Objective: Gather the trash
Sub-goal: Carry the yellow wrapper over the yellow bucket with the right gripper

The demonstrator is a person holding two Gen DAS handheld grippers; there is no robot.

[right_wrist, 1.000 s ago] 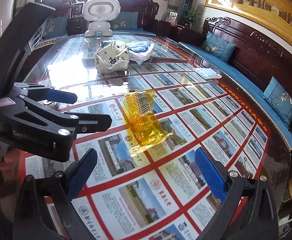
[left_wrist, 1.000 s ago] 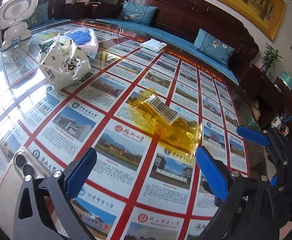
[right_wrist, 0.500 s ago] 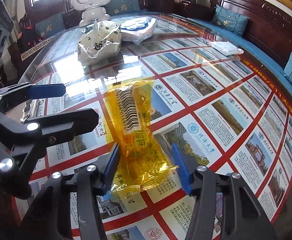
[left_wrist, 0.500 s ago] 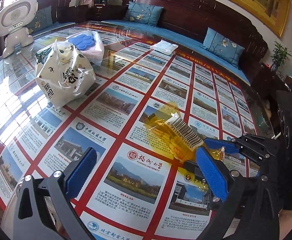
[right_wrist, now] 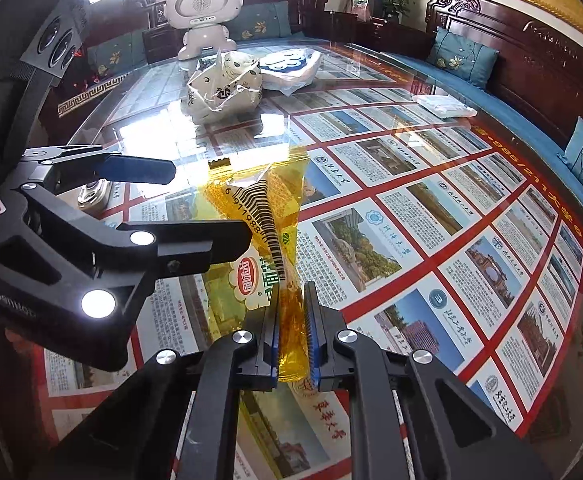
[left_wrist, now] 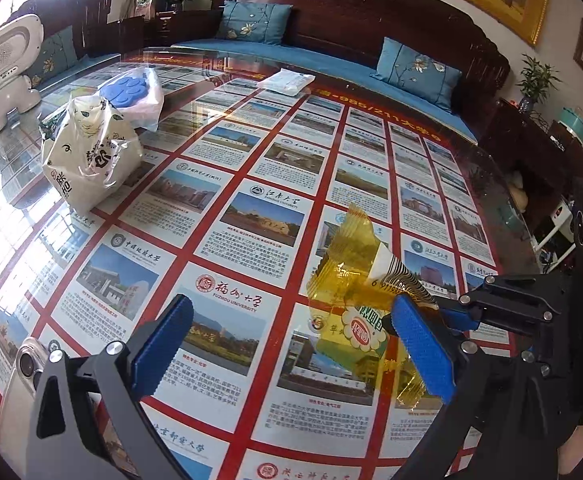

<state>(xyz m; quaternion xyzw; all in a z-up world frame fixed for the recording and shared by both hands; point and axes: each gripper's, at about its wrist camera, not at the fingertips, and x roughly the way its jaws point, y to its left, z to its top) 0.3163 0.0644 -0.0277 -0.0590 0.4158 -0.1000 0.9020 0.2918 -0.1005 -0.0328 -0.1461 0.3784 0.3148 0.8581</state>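
While seen from left wrist: left gripper (left_wrist: pixel 291 346) spread wide, empty, likely kept free for the white bag (left_wrist: pixel 87 156) at upper left. Yellow wrapper (left_wrist: pixel 355 280) at lower right, outside those jaws. Right wrist: right gripper (right_wrist: pixel 293 344) clamped on wrapper's lower end, bottom centre; rest rose above the pads, off the glass table (right_wrist: pixel 471 216).

The crinkled yellow transparent snack wrapper (right_wrist: pixel 257 240) bears a barcode beginning "6 911988". On the glass-topped table's red-gridded university poster (left_wrist: pixel 227 304), a near panel reads "FUZHOU UNIVERSITY".
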